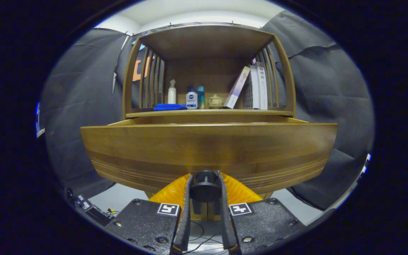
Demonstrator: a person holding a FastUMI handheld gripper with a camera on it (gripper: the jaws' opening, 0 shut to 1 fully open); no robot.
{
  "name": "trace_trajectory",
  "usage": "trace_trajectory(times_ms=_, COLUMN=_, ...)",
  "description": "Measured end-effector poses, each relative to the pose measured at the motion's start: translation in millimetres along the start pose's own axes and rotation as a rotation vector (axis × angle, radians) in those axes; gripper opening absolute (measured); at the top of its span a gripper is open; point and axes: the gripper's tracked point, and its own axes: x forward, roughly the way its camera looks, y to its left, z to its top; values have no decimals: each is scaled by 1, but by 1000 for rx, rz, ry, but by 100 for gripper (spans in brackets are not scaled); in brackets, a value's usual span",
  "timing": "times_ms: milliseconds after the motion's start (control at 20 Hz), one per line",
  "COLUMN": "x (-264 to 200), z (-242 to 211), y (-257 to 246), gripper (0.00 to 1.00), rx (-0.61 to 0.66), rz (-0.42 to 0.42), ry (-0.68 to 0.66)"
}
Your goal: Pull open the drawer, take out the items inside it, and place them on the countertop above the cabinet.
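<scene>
My gripper (205, 189) is pinching the dark round knob (205, 186) of the drawer (207, 148); both fingers press on its sides. The drawer front stands just ahead of me and is pulled out from the cabinet. I look at its front, so I cannot tell what lies inside.

Above it is the countertop (209, 113). On it, from its left end, I see a blue cloth (169, 106), a white spray bottle (171, 92), two small bottles (191, 98), a small lidded pot (214, 101), and books (251, 88) leaning at the right end.

I judge the pull is nearly finished. The risk now: the knob is small and round, so my fingers may slip off. If I pull too far, the drawer may leave its rails.
</scene>
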Motion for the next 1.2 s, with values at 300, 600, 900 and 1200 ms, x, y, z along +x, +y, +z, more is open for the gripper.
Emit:
trace_trajectory(times_ms=300, x=-17, z=-5, y=2, gripper=38, rx=3, rz=11, ry=3)
trace_trajectory(times_ms=600, x=-23, z=-9, y=2, gripper=38, rx=2, rz=12, ry=7)
trace_trajectory(times_ms=900, x=-29, z=7, y=-7, gripper=51, rx=-9, rz=-30, ry=-64)
trace_trajectory(times_ms=1200, x=-56, z=77, y=-6, gripper=100, rx=14, rz=3, ry=-184)
